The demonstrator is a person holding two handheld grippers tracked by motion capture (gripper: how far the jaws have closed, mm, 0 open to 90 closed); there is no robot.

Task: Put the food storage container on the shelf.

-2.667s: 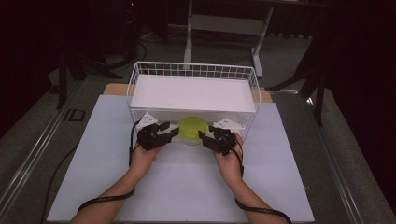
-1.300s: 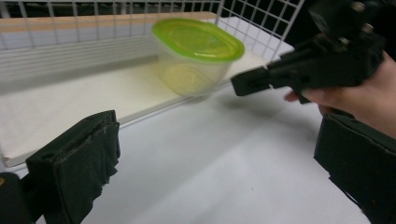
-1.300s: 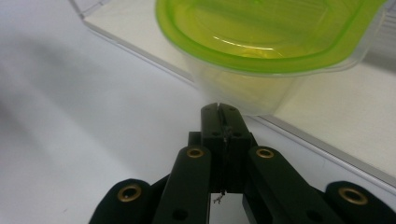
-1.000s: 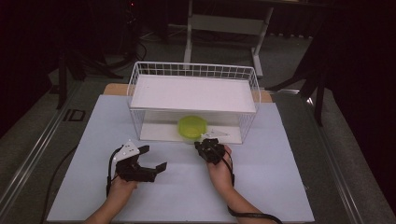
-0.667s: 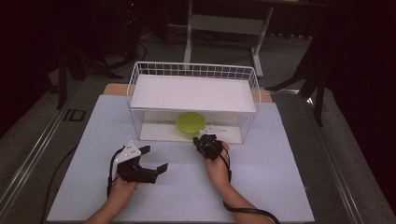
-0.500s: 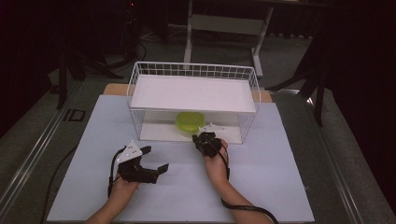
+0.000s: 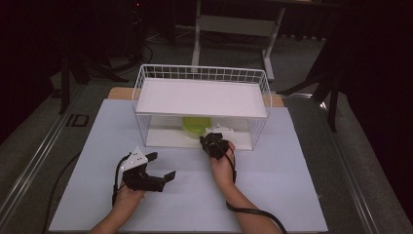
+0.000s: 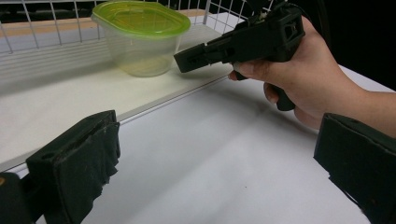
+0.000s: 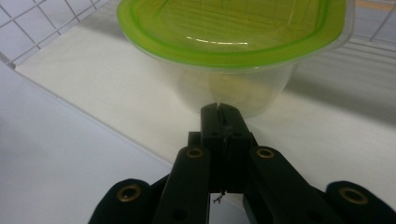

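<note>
dark lab: white table (image 7: 292, 161), stand legs (image 7: 234, 29), floor cables (image 7: 146, 48)

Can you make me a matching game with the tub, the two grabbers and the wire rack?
Things:
1. Tub
2. Left gripper
3. Right gripper
4. Wire rack

Descriptions:
A. jaws pressed together, tips at the tub's clear wall
B. white, with a flat shelf on top
C. clear with a green lid, on the bottom shelf
D. jaws wide apart, nothing between them

Pairs: 1-C, 2-D, 3-A, 4-B
</note>
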